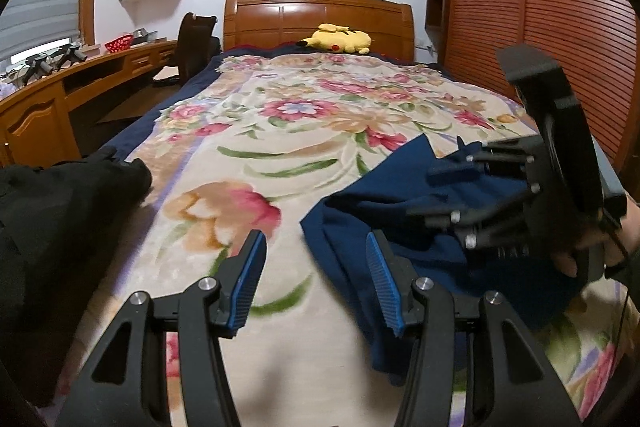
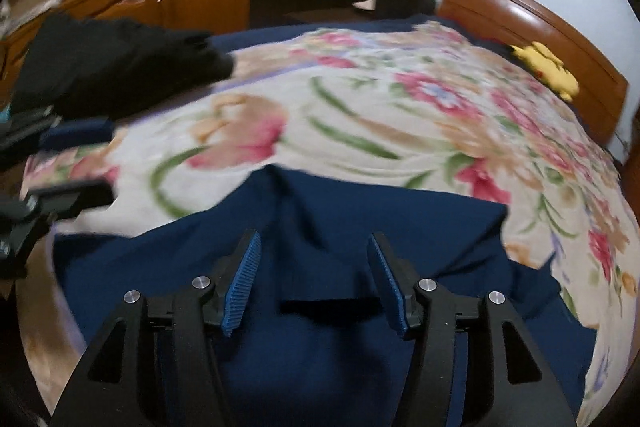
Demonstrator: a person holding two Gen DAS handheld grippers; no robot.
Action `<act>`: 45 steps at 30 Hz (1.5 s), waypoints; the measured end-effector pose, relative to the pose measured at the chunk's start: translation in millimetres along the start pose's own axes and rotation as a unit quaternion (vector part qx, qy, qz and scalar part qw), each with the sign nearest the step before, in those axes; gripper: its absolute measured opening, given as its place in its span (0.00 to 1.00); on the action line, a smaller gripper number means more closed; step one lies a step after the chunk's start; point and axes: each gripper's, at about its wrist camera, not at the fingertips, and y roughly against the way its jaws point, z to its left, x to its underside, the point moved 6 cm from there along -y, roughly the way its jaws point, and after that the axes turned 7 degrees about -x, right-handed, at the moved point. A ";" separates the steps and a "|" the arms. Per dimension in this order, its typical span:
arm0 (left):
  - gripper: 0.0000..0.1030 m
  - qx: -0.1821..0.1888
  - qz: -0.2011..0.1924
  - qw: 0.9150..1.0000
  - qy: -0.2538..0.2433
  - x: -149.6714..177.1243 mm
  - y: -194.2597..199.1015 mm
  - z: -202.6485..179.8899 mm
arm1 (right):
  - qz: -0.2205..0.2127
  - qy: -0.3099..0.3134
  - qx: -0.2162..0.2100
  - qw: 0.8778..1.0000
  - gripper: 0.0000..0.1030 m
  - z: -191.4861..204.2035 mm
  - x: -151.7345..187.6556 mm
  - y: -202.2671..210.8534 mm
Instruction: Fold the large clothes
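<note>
A navy blue garment (image 1: pixel 360 219) lies crumpled on the floral blanket (image 1: pixel 280 131) near the foot of the bed; it fills the lower part of the right wrist view (image 2: pixel 328 267). My left gripper (image 1: pixel 316 247) is open and empty, hovering over the blanket at the garment's left edge. My right gripper (image 2: pixel 314 247) is open, just above the garment, with nothing between its pads. It shows in the left wrist view (image 1: pixel 452 195) over the garment at right. The left gripper shows at the left edge of the right wrist view (image 2: pixel 76 163).
A black garment (image 1: pixel 68 195) lies at the bed's left edge, also in the right wrist view (image 2: pixel 120 63). A yellow plush toy (image 1: pixel 340 39) rests by the wooden headboard (image 1: pixel 316 15). A wooden desk (image 1: pixel 60 87) and a chair (image 1: pixel 196 43) stand left, a slatted wardrobe (image 1: pixel 540 27) right.
</note>
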 end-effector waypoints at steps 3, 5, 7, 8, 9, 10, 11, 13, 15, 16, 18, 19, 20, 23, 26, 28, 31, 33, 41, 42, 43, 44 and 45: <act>0.49 -0.003 -0.001 1.000 0.002 -0.4 0.6 6.1 | 0.014 0.009 -0.001 1.000 0.55 10.1 3.0 -6.3; 0.49 -0.008 -0.002 1.000 0.004 -0.4 1.3 10.5 | 0.024 0.008 0.005 1.000 0.55 10.1 5.9 -11.1; 0.49 -0.010 -0.002 1.000 0.007 -0.1 1.8 15.0 | 0.038 0.004 0.010 0.999 0.55 6.0 10.4 -16.3; 0.50 -0.012 -0.001 1.000 0.009 0.1 1.1 18.0 | 0.051 0.008 0.013 0.999 0.52 3.8 12.7 -21.6; 0.50 -0.013 -0.001 1.000 0.010 0.6 0.9 19.2 | 0.060 0.015 0.018 0.998 0.44 1.4 13.8 -24.8; 0.50 -0.014 0.000 1.000 0.011 1.2 0.4 21.0 | 0.078 0.025 0.028 0.996 0.23 -2.5 15.9 -31.2; 0.50 -0.014 0.001 1.000 0.013 1.5 -0.2 22.5 | 0.091 0.031 0.033 0.995 0.11 -7.5 16.4 -36.7; 0.50 -0.015 0.001 1.000 0.014 1.6 -0.5 23.2 | 0.086 0.034 0.045 0.995 0.09 -19.7 10.1 -40.0; 0.50 -0.015 0.001 1.000 0.013 1.6 -0.8 23.3 | 0.067 0.027 0.063 0.995 0.08 -36.5 -2.2 -40.6; 0.50 -0.013 0.001 1.000 0.012 1.7 -1.1 22.9 | 0.060 0.021 0.068 0.996 0.08 -44.1 -7.3 -41.4; 0.50 -0.013 0.001 1.000 0.007 2.4 -0.5 22.6 | 0.038 0.006 0.078 0.996 0.07 -62.1 -23.5 -44.2; 0.50 -0.014 0.001 1.000 0.006 2.3 -0.7 22.6 | 0.031 0.004 0.081 0.996 0.07 -65.8 -29.4 -45.0; 0.50 -0.012 0.002 1.000 0.006 2.6 -1.5 23.1 | 0.021 0.001 0.086 0.996 0.07 -70.9 -38.0 -46.6; 0.50 -0.012 0.002 1.000 0.004 2.2 -1.7 20.4 | 0.001 0.024 0.100 0.995 0.07 -69.9 -62.7 -50.3; 0.50 -0.010 0.003 1.000 0.001 2.0 -3.6 18.0 | -0.016 0.038 0.104 0.994 0.06 -64.7 -86.9 -51.8; 0.50 -0.009 0.003 1.000 0.000 1.4 -3.5 14.6 | -0.022 0.044 0.109 0.993 0.06 -61.2 -98.9 -55.9; 0.50 -0.006 0.003 1.000 0.000 0.6 -3.1 11.7 | -0.029 0.047 0.096 0.994 0.06 -54.1 -109.4 -62.5; 0.50 -0.003 0.003 1.000 -0.002 0.7 -3.2 9.8 | -0.038 0.034 0.070 0.996 0.06 -48.6 -112.3 -64.9; 0.50 0.000 0.003 1.000 -0.002 0.5 -2.4 6.7 | -0.049 -0.012 0.090 0.995 0.61 -62.2 -110.6 -51.1; 0.50 0.001 0.002 1.000 -0.004 0.4 -2.0 4.6 | -0.046 -0.019 0.097 0.994 0.61 -67.2 -108.3 -47.9; 0.50 0.002 0.002 1.000 -0.004 0.2 -1.8 3.1 | -0.043 -0.032 0.106 0.993 0.61 -74.8 -104.0 -42.7; 0.50 0.004 0.002 1.000 -0.005 0.2 -1.3 0.3 | -0.044 -0.041 0.109 0.992 0.61 -79.5 -99.5 -37.3; 0.50 0.006 0.002 1.000 -0.006 -0.1 -0.1 -1.9 | -0.046 -0.049 0.107 0.992 0.61 -82.9 -94.4 -31.8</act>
